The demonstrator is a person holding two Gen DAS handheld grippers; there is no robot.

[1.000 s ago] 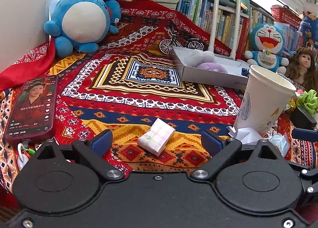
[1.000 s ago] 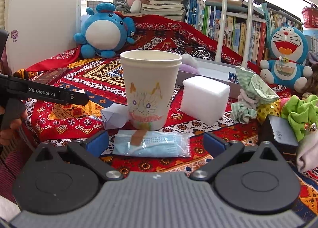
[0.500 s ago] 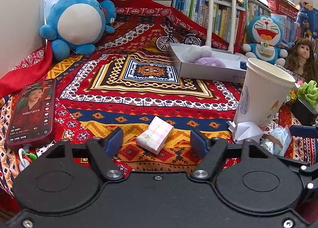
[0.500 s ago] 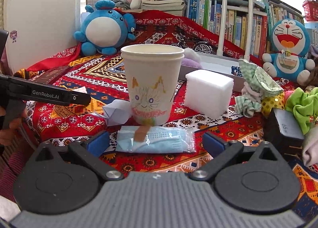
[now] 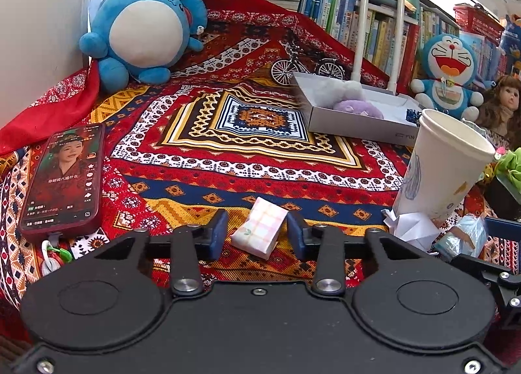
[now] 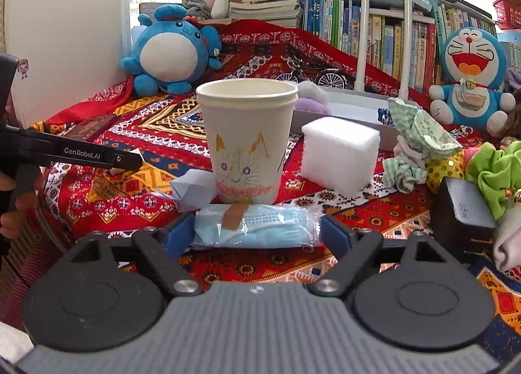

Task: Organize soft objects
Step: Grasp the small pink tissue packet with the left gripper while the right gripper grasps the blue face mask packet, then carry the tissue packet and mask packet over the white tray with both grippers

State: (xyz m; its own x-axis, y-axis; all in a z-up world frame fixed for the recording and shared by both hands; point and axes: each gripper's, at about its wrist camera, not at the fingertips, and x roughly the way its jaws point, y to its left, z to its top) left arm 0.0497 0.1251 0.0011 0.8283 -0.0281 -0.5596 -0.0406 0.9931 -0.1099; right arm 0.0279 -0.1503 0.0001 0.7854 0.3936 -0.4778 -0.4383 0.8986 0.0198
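From the left wrist, the pink-checked tissue pack [image 5: 259, 228] lies on the patterned cloth [image 5: 202, 178], its long axis running from 7 to 1 o'clock. It sits between the left gripper [image 5: 257, 235] pads; the right pad touches its edge, the left stands just clear.

From the right wrist, the bagged blue mask [image 6: 255, 227] lies crosswise, 9 to 3 o'clock, beneath the paper cup [image 6: 246, 139]. The right gripper [image 6: 255, 232] brackets its ends, apparently touching the wrapper.

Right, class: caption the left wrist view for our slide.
Left gripper closing around a checked tissue pack on the patterned cloth.
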